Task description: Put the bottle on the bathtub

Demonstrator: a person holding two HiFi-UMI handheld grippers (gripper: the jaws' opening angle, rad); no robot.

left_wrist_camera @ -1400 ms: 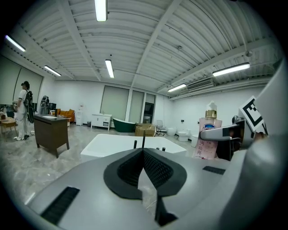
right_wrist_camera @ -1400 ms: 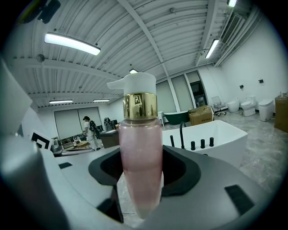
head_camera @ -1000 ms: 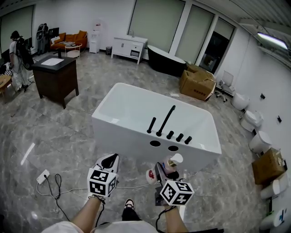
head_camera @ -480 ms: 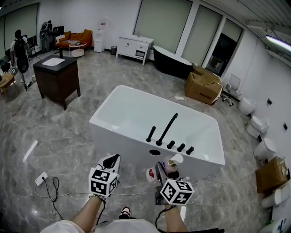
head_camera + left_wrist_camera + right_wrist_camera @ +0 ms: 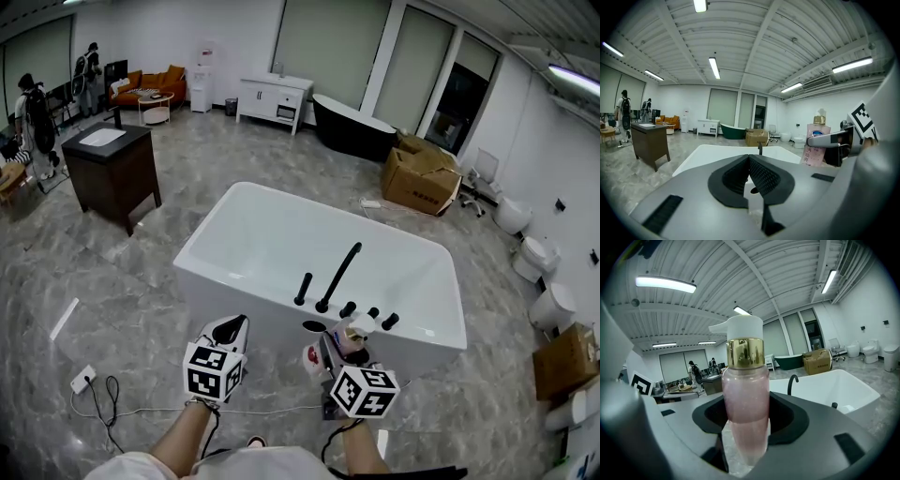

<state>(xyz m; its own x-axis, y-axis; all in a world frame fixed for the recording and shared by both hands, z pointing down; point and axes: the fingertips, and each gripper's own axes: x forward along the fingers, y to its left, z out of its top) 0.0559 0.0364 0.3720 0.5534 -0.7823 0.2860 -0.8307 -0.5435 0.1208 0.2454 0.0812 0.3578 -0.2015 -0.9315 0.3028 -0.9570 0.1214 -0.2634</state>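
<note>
Bottle (image 5: 354,337) stands upright in your right claw (image 5: 340,353) in the head view, just short of the bathtub (image 5: 239,286) rim at twelve o'clock. Aim for the flat ledge beside the black faucet (image 5: 339,275).

Left gripper view: your left claw (image 5: 749,161) is pressed together on nothing.

Right gripper view: the jaws clamp the pink body, so set it down level before letting go.
</note>
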